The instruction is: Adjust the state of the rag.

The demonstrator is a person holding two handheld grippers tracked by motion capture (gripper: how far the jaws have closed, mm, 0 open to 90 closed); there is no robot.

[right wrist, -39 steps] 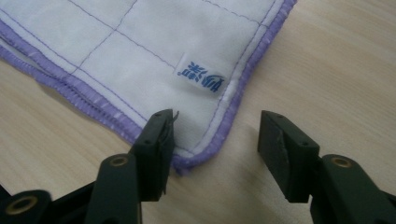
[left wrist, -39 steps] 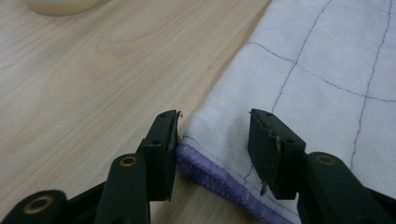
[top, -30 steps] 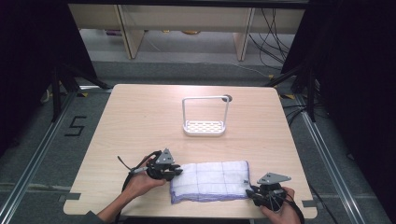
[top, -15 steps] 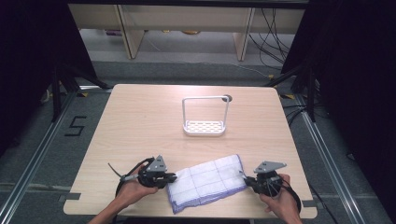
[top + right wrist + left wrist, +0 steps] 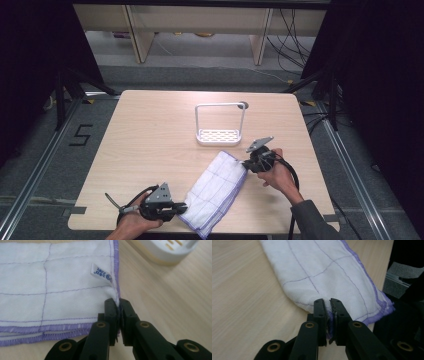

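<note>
cloth pinched at both ends, lying slantwise across the near half of the table

high view: you have the folded white cloth lying diagonally on the table, its far end near the white rack, its near end at the front edge. your left gripper sits at the near end, your right gripper at the far end. from up here you cannot judge how the jaws stand; they are too small.

left gripper view: here the answer is plain. the 2 jaws are pressed together on the cloth's purple-stitched corner, with a thin sliver of fabric between them. the weave looks soft and limp, so expect it to sag and drape the moment you lift it; it is light and will not break, but a shallow bite on the hem could slip.

right gripper view: the jaws are likewise clamped on the cloth at its hemmed corner, just below a small printed label. this view shows what the others do not: 2 or more stacked hem layers at the near edge, so make sure your pinch takes every layer. the rack's base lies just beyond.
</note>
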